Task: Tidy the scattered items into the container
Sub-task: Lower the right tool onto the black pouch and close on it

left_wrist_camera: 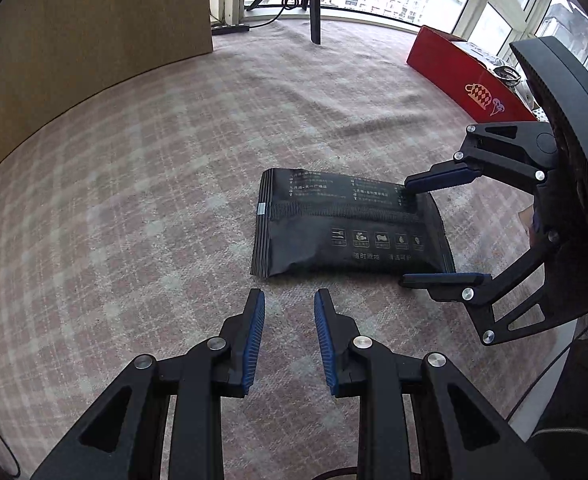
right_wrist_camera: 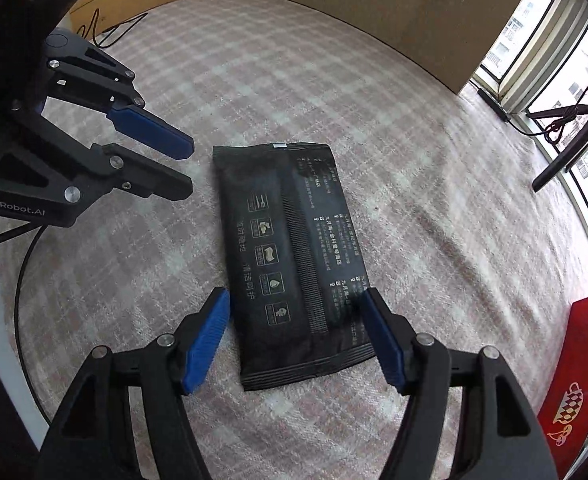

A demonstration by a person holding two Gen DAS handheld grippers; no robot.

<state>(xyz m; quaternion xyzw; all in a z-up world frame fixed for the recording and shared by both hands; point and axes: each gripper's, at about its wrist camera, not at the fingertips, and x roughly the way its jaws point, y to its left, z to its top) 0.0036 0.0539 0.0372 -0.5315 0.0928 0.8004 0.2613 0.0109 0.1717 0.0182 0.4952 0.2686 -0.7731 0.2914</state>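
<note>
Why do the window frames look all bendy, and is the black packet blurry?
Left wrist view: the fisheye lens curves the window frames, and daylight washes out the glass. Right wrist view: the black packet is sharp, with readable icons; the picture darkens at the corners.

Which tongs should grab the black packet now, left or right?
Right. The right tongs are open and already straddle the packet near its end, one finger on each side. The left tongs sit short of it, open only narrowly.
</note>
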